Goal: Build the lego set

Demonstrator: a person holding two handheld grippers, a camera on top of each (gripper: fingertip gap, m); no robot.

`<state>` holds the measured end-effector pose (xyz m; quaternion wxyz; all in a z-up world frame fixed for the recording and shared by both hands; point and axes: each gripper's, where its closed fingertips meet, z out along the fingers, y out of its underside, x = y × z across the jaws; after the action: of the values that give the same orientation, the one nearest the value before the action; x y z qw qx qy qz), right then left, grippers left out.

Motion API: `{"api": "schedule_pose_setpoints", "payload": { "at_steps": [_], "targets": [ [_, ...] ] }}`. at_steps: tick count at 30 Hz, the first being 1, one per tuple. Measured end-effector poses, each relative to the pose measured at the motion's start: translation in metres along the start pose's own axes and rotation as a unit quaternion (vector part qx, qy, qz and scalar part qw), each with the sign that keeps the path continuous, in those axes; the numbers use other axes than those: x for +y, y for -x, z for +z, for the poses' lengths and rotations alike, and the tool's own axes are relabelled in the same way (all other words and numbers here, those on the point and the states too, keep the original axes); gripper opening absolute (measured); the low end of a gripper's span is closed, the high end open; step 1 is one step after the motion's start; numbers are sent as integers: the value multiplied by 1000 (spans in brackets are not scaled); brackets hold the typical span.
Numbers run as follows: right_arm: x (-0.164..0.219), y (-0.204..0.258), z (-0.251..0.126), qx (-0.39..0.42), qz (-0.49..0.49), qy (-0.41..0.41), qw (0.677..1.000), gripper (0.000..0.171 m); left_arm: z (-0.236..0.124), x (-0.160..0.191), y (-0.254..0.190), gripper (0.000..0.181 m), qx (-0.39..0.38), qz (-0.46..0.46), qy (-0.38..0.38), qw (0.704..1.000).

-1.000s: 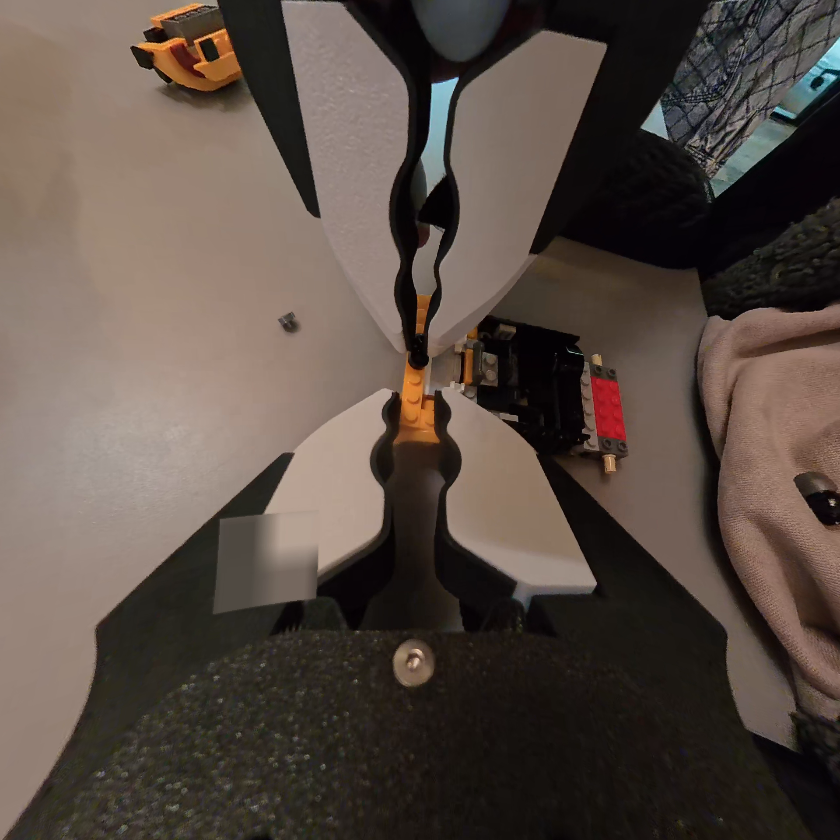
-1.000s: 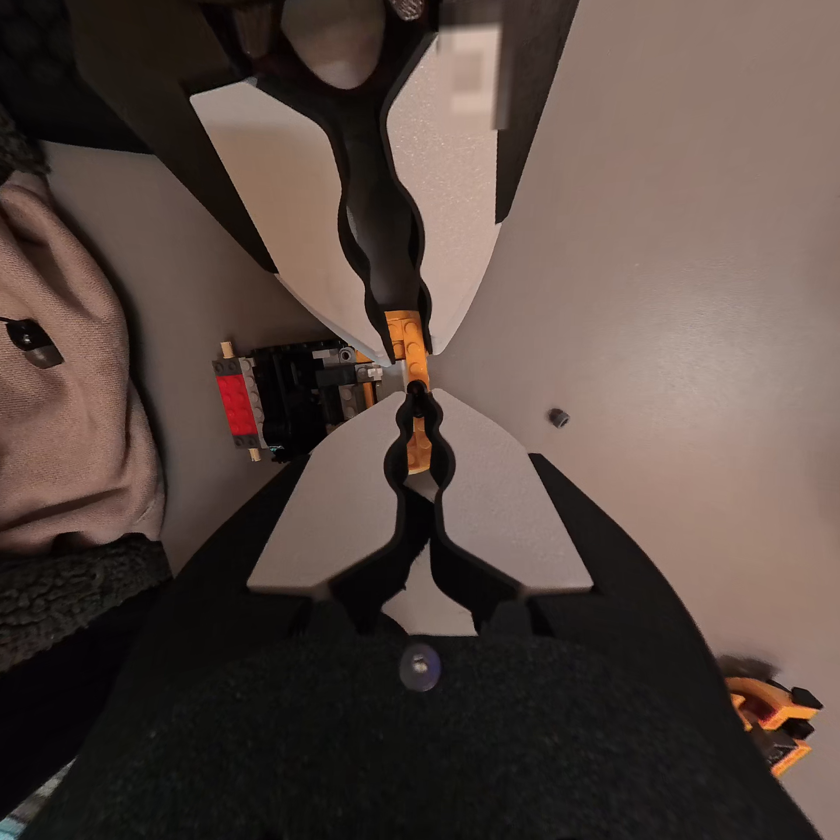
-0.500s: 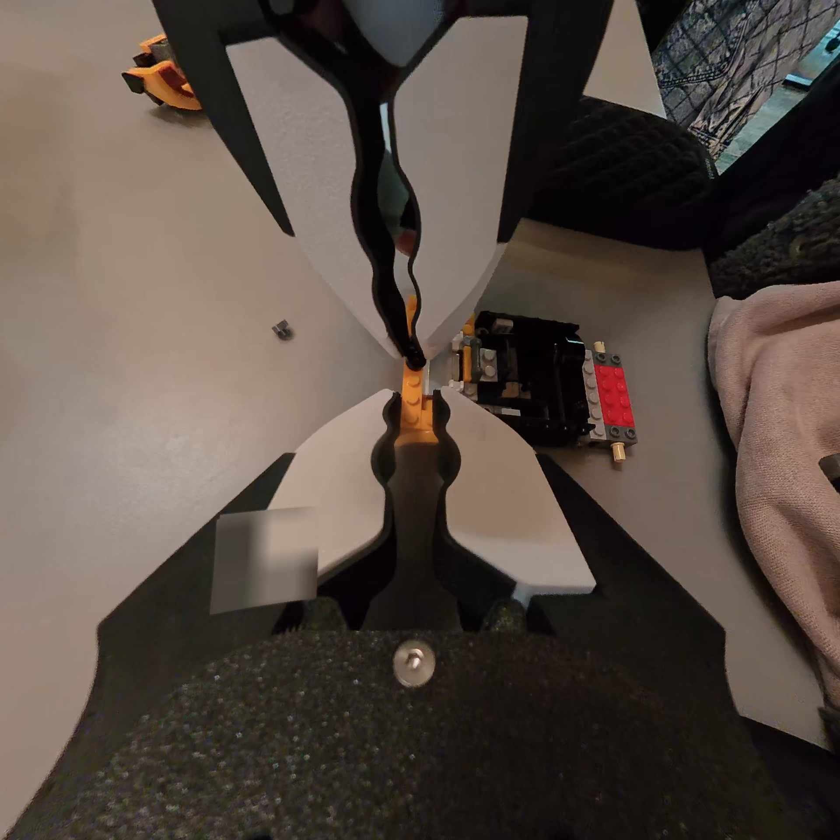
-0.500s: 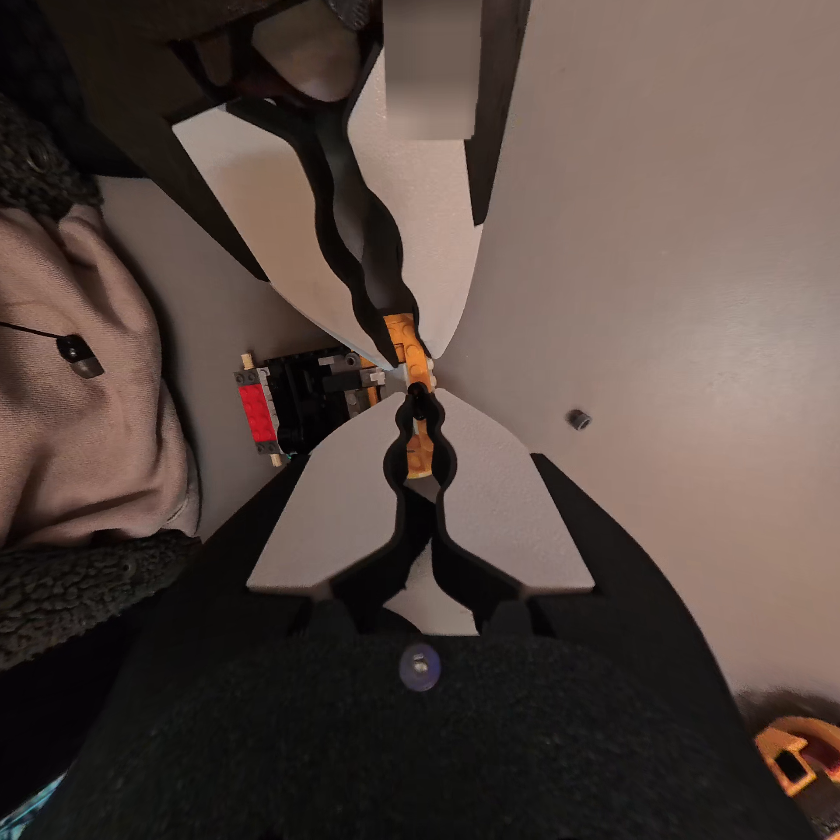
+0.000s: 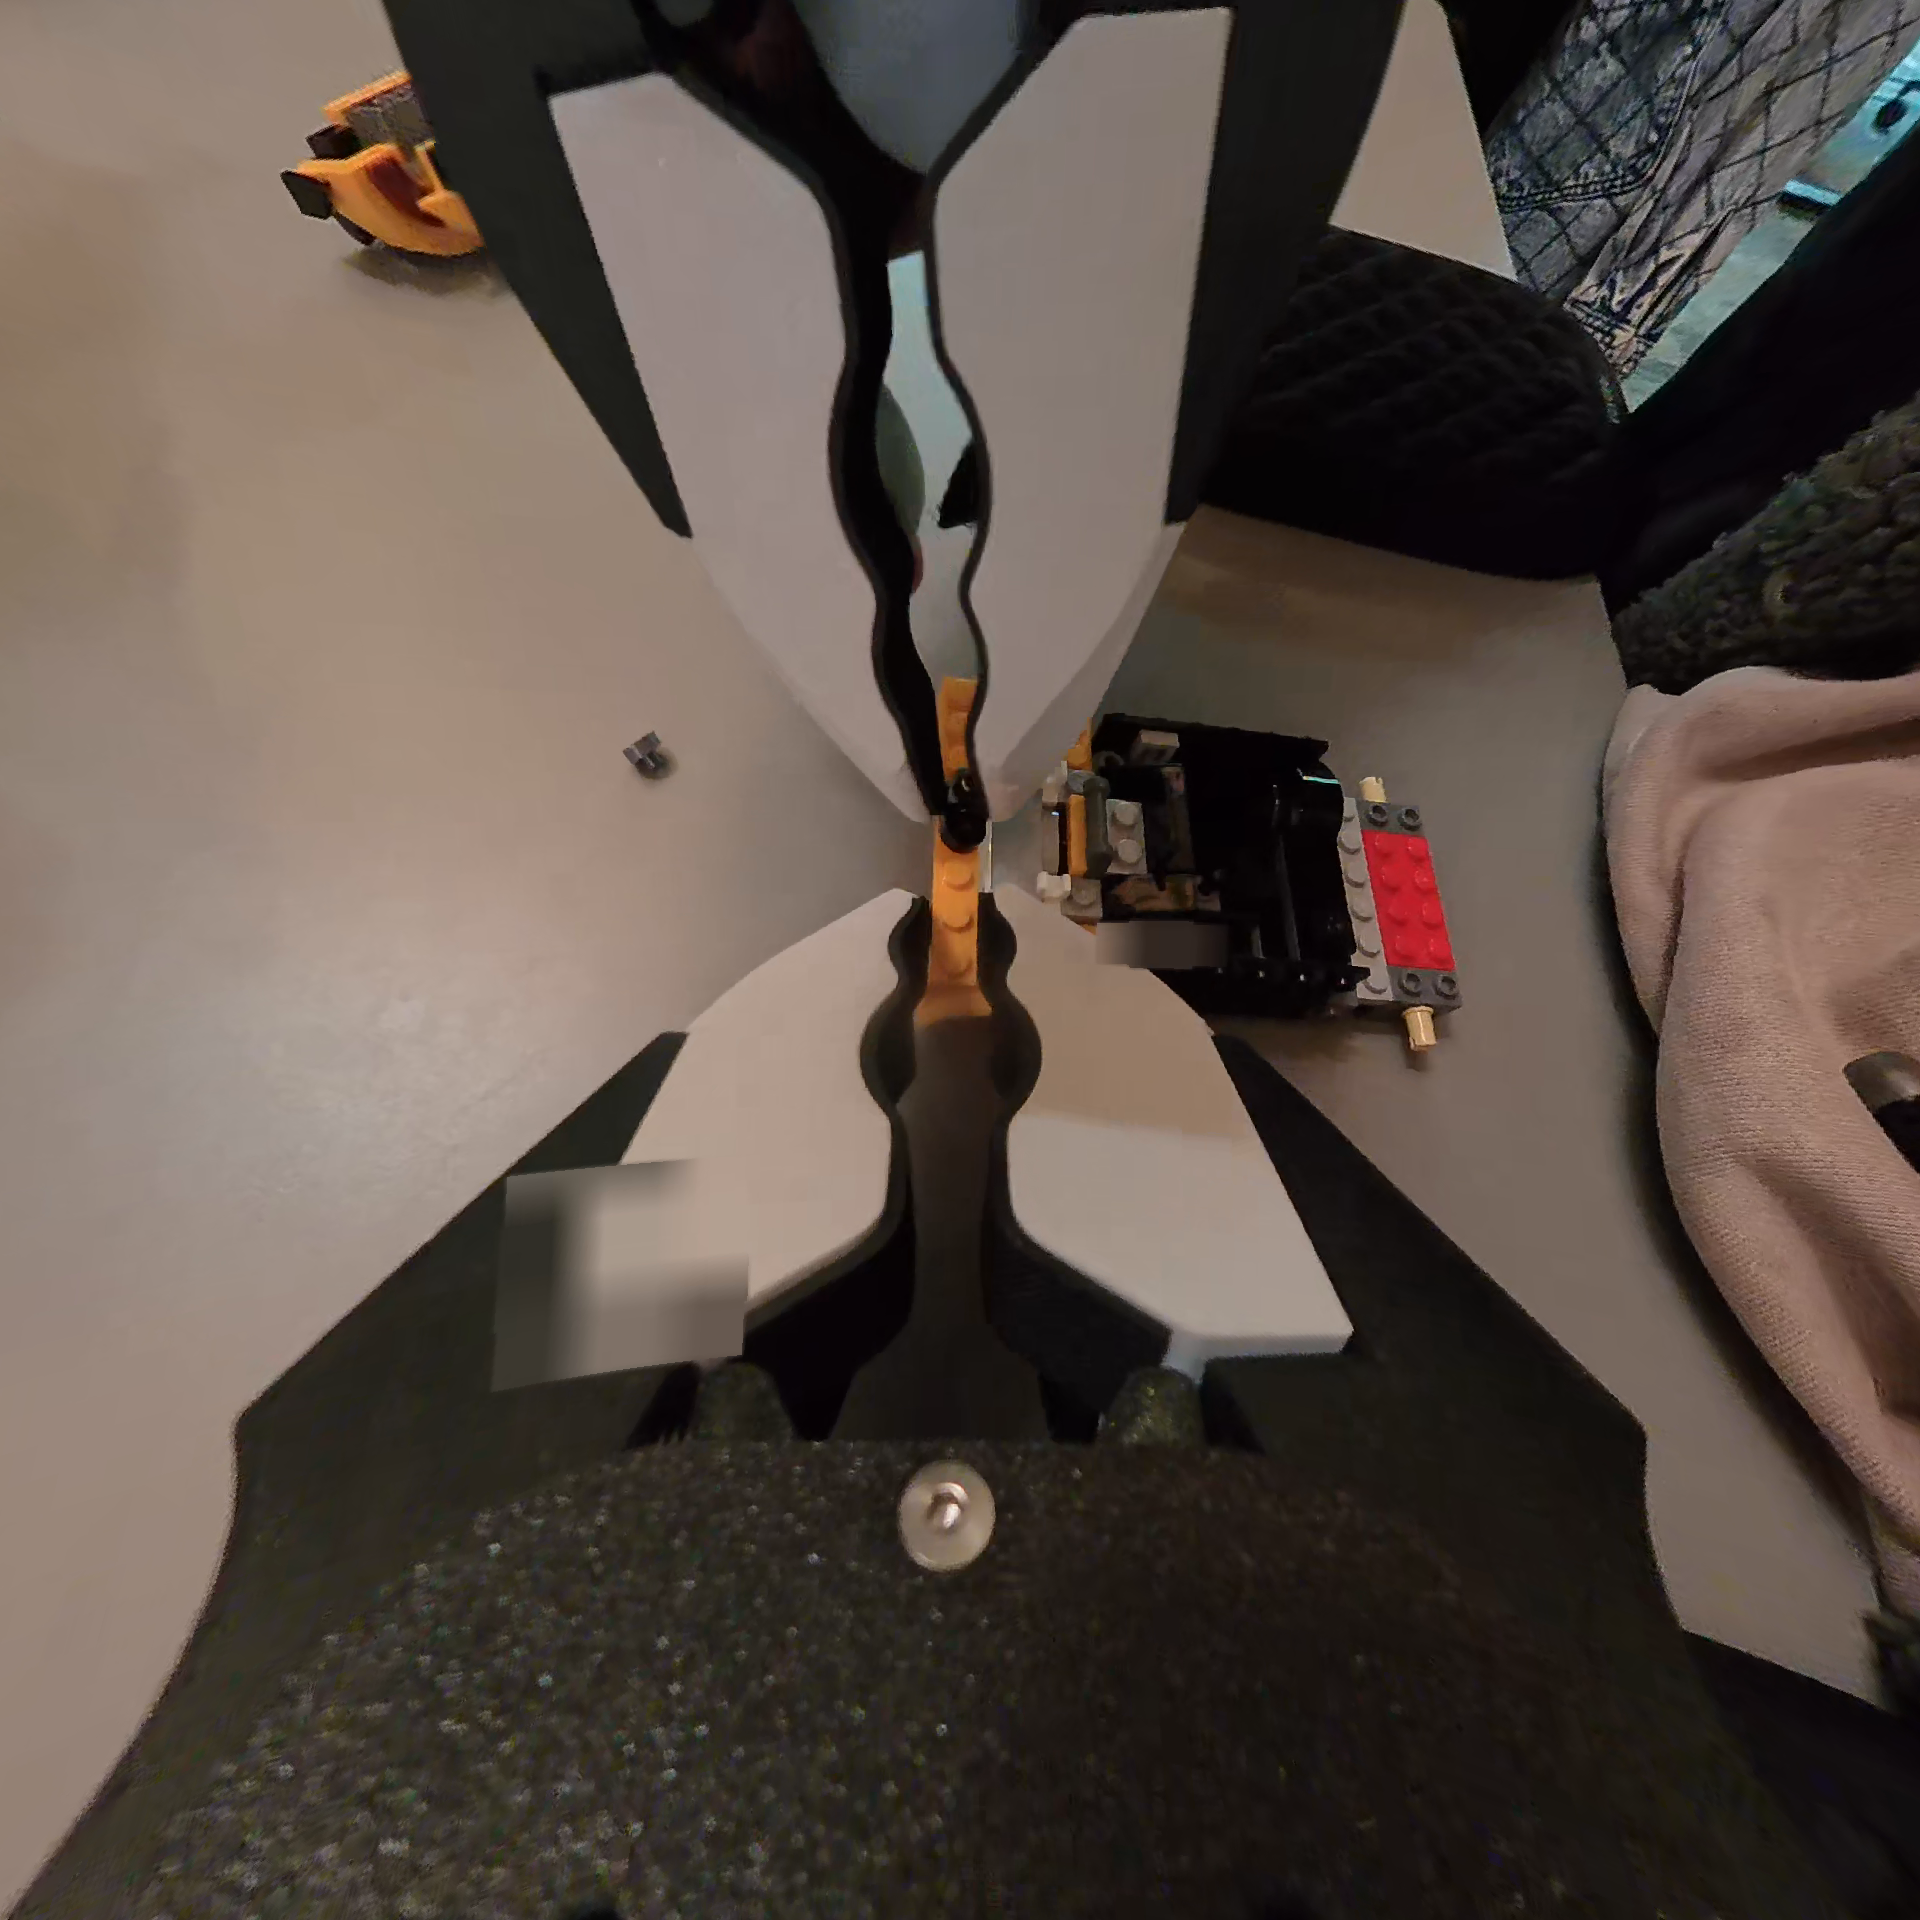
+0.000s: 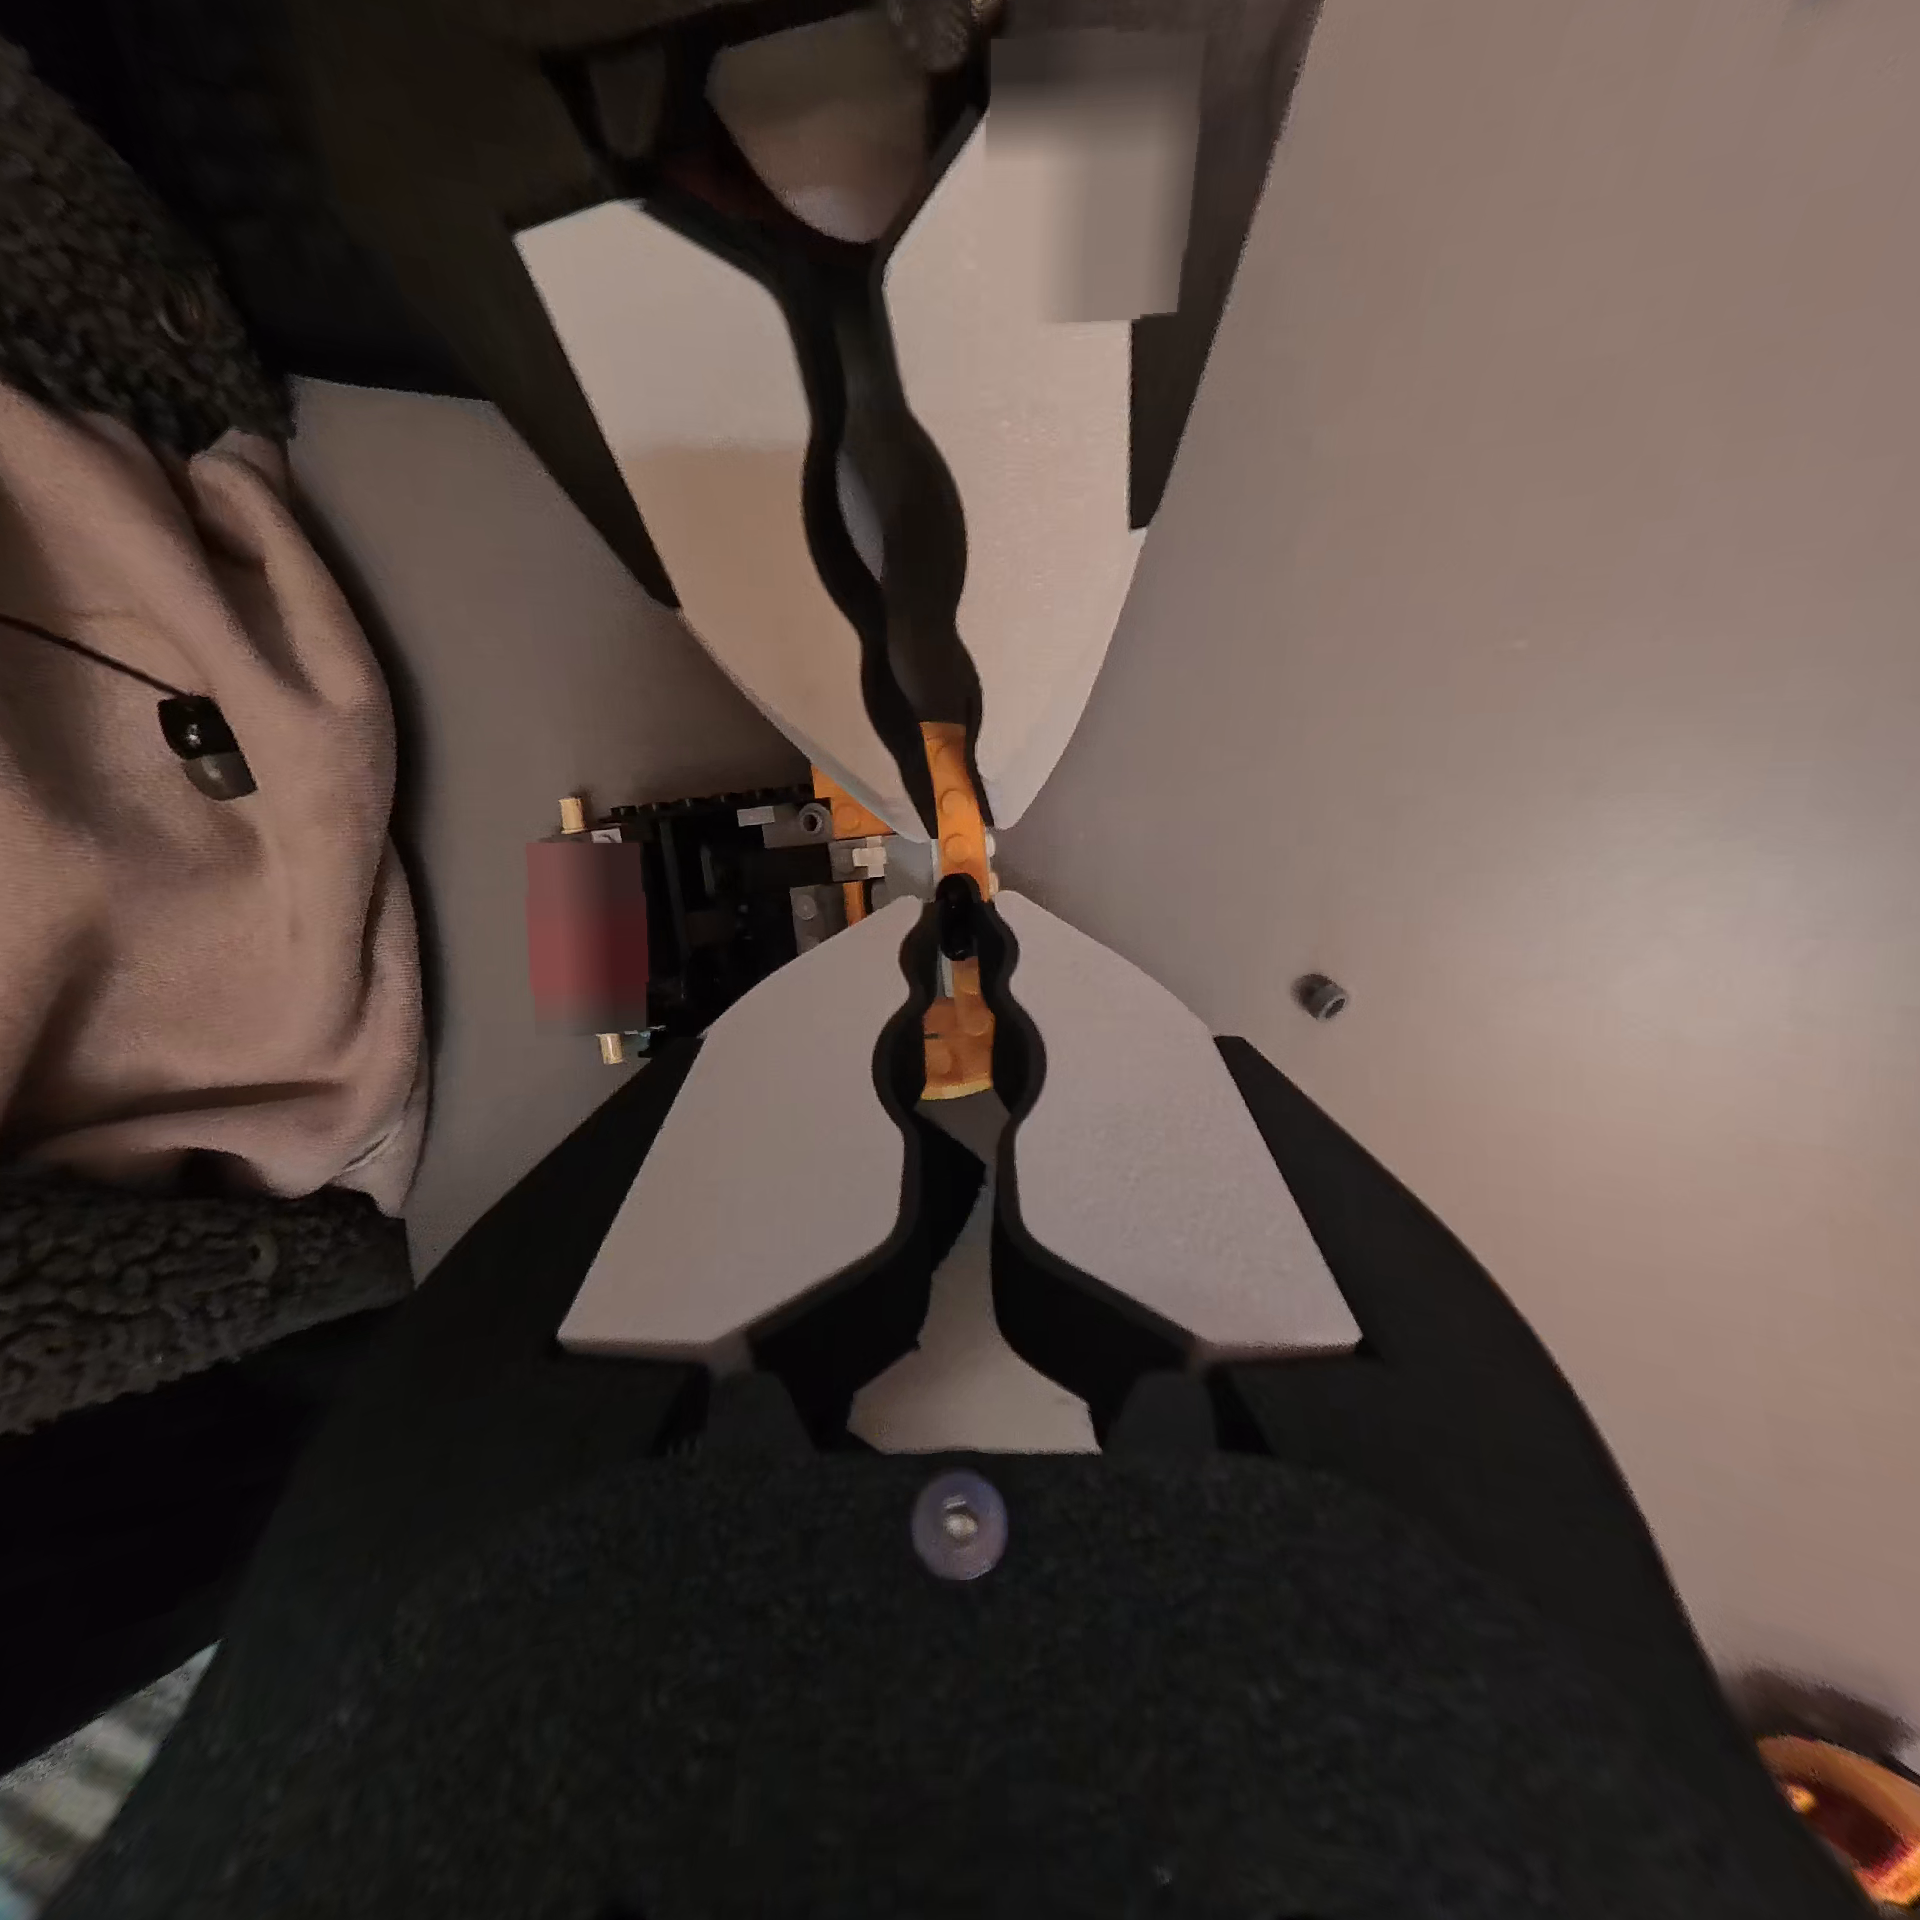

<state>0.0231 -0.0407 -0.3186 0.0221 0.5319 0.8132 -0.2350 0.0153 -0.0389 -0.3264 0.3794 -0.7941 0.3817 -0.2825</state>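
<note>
My left gripper (image 5: pixel 956 906) is shut on an orange studded lego piece (image 5: pixel 954 935). My right gripper (image 6: pixel 958 914) faces it tip to tip and is shut on a second orange piece (image 6: pixel 961 1039). A black pin (image 5: pixel 961 816) sits where the two orange parts meet, and it also shows in the right wrist view (image 6: pixel 956 920). Both are held above the grey table (image 5: pixel 312 727). A black lego chassis (image 5: pixel 1247 862) with a red plate at its end lies on the table just beside the tips; it also shows in the right wrist view (image 6: pixel 717 904).
A tiny dark grey piece (image 5: pixel 646 753) lies loose on the table. An orange and grey sub-assembly (image 5: pixel 384 177) sits farther off. A beige cloth (image 5: pixel 1766 987) and dark fleece lie along the table edge past the chassis. A black quilted cushion (image 5: pixel 1423 395) is behind. Only a small space, under 4 cm, lies between the two pairs of fingers.
Both grippers stay shut and tip to tip on the orange parts. The pair has swayed slightly over the table, and the right gripper's tilt changed a little.
</note>
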Motion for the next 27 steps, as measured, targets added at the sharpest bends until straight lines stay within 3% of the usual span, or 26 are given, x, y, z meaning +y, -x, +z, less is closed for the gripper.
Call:
{"api": "schedule_pose_setpoints", "payload": {
  "at_steps": [13, 22, 27],
  "targets": [
    [0, -1, -3, 140, -136, 10, 981, 7, -2, 1, -1, 9, 4, -7, 0, 1000],
    [0, 0, -2, 150, -137, 24, 979, 4, -3, 1, -3, 9, 3, -7, 0, 1000],
    [0, 0, -2, 115, -113, 26, 987, 4, -4, 1, -5, 9, 3, -5, -1, 1000]
  ]
}}
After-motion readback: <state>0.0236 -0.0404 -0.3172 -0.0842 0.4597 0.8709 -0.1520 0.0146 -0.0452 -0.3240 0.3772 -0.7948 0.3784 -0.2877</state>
